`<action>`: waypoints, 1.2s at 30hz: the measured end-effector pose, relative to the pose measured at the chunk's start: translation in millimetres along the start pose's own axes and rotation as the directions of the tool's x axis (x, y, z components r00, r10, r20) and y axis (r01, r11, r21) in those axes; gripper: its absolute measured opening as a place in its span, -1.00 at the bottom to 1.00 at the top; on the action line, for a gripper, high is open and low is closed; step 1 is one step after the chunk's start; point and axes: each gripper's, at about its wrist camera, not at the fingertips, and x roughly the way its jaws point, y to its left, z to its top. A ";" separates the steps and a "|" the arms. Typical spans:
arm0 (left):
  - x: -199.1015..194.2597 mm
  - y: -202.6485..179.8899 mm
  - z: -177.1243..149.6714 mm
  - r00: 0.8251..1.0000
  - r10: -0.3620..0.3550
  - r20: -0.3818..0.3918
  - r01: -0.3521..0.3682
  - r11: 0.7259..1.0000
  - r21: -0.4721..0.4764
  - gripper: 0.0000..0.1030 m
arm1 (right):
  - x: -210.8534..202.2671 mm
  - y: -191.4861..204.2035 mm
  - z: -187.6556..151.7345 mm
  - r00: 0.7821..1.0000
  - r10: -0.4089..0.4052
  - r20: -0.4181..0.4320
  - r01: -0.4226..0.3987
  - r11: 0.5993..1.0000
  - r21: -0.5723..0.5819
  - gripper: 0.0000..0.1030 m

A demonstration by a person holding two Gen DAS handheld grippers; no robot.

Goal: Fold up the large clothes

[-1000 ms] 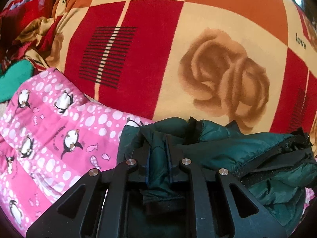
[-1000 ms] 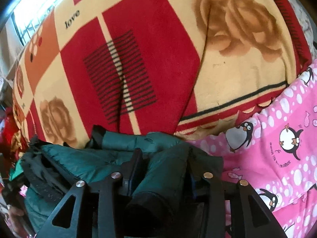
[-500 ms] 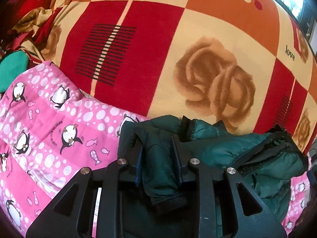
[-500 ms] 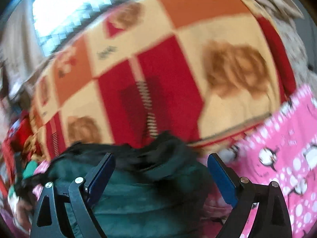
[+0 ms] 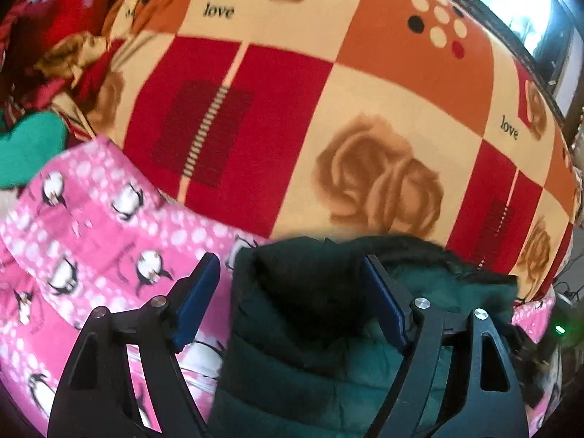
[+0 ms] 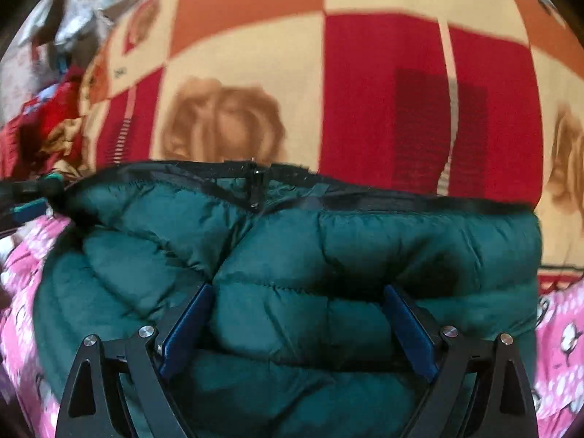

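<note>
A dark green quilted puffer jacket (image 6: 292, 255) with a black zipper edge lies folded on the bed, over a pink penguin-print blanket (image 5: 91, 226). My left gripper (image 5: 292, 288) is open above the jacket's left end (image 5: 310, 328), with nothing between its blue pads (image 5: 197, 292). My right gripper (image 6: 297, 314) is open wide just above the jacket's middle, holding nothing.
A red, orange and cream rose-print blanket (image 5: 328, 127) covers the bed beyond the jacket; it also shows in the right wrist view (image 6: 328, 91). Crumpled red and green clothes (image 5: 43, 73) are piled at the far left. A window (image 5: 529, 18) runs along the back.
Both grippers have opened and let go of the jacket folds they held. The right opened first, the left after. The jacket now lies flatter on the bed.
</note>
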 end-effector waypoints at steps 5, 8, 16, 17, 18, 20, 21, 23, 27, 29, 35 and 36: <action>0.6 -5.3 -0.9 1.000 0.008 -0.022 -0.007 1.000 0.016 0.54 | 21.6 -4.7 0.5 0.998 -0.007 -0.055 0.009 0.999 0.045 0.80; 9.3 -14.2 -3.6 0.999 0.021 -0.044 -0.020 1.000 0.024 0.54 | 7.8 -7.1 3.7 0.999 0.013 -0.047 -0.010 0.998 0.061 0.80; 52.8 -37.3 -12.8 0.986 0.133 -0.100 -0.125 0.989 0.084 0.54 | -29.8 -59.0 14.8 0.994 -0.105 0.009 0.104 0.991 0.086 0.80; 60.0 -38.0 -14.1 0.982 0.156 -0.109 -0.146 0.985 0.093 0.54 | -24.8 -68.3 14.6 0.991 -0.131 -0.004 0.131 0.988 0.086 0.80; 66.4 -38.1 -15.4 0.978 0.175 -0.118 -0.163 0.981 0.103 0.54 | -17.6 -77.6 14.0 0.988 -0.151 -0.022 0.153 0.984 0.090 0.80; 79.4 -38.2 -18.1 0.967 0.210 -0.142 -0.192 0.973 0.130 0.56 | -4.0 -93.0 8.1 0.982 -0.174 -0.072 0.181 0.978 0.106 0.80; 82.5 -37.3 -18.6 0.966 0.217 -0.144 -0.198 0.971 0.136 0.60 | 4.9 -99.8 4.3 0.979 -0.175 -0.101 0.187 0.974 0.125 0.80; 89.5 -34.4 -19.7 0.965 0.221 -0.141 -0.202 0.970 0.136 0.67 | 17.9 -109.3 -2.1 0.984 -0.133 -0.122 0.154 0.971 0.184 0.85; 96.9 -24.7 -21.4 0.967 0.200 -0.156 -0.189 0.978 0.085 0.75 | 25.4 -116.0 -9.0 0.985 -0.126 -0.117 0.149 0.966 0.213 0.88; 96.9 -22.4 -23.0 0.969 0.196 -0.154 -0.186 0.980 0.075 0.75 | 25.2 -115.1 -7.2 0.983 -0.133 -0.127 0.157 0.966 0.203 0.88; 85.9 -18.7 -23.5 0.973 0.179 -0.146 -0.173 0.984 0.052 0.75 | -10.8 -94.7 -3.0 0.992 -0.120 -0.050 0.128 0.968 0.215 0.88; 83.7 -18.1 -22.8 0.974 0.174 -0.143 -0.169 0.985 0.046 0.75 | -19.8 -91.8 -5.5 0.993 -0.111 -0.037 0.117 0.970 0.214 0.88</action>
